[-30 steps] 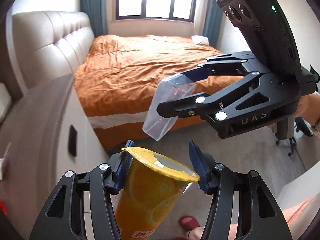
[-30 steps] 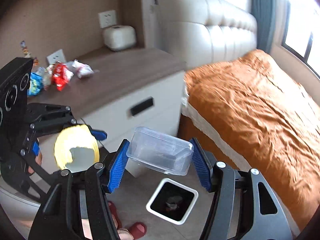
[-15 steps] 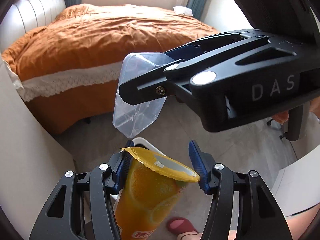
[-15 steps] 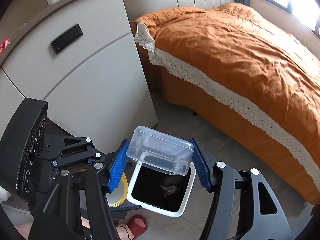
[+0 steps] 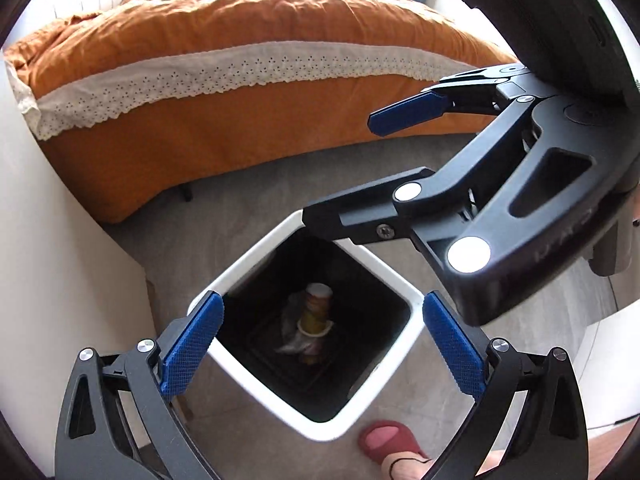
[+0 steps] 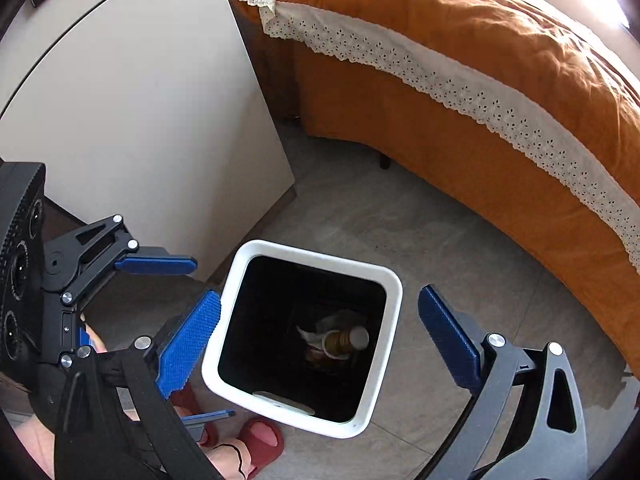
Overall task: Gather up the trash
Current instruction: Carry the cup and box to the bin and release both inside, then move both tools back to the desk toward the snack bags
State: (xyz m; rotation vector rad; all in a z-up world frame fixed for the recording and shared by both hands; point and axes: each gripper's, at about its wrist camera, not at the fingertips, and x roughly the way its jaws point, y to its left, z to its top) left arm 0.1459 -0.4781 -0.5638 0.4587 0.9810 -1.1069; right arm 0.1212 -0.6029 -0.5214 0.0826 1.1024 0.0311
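Observation:
A white square trash bin (image 5: 256,247) (image 6: 394,292) with a dark inside stands on the grey floor below both grippers. The orange juice cup (image 5: 316,310) (image 6: 345,341) lies at its bottom among crumpled wrappers. The clear plastic box is not visible. My left gripper (image 5: 320,342) is open and empty right above the bin; it also shows at the left of the right wrist view (image 6: 172,276). My right gripper (image 6: 320,340) is open and empty above the bin; it also shows at the right of the left wrist view (image 5: 356,168).
The bed with an orange cover (image 5: 240,32) (image 6: 480,40) and white lace trim runs behind the bin. A white nightstand side (image 6: 140,100) stands left of the bin. The person's foot in a red slipper (image 5: 390,442) (image 6: 260,438) is beside the bin's near edge.
Both grippers have opened over the bin. The juice cup left my left gripper and now lies in the bin. The clear box left my right gripper and is out of sight.

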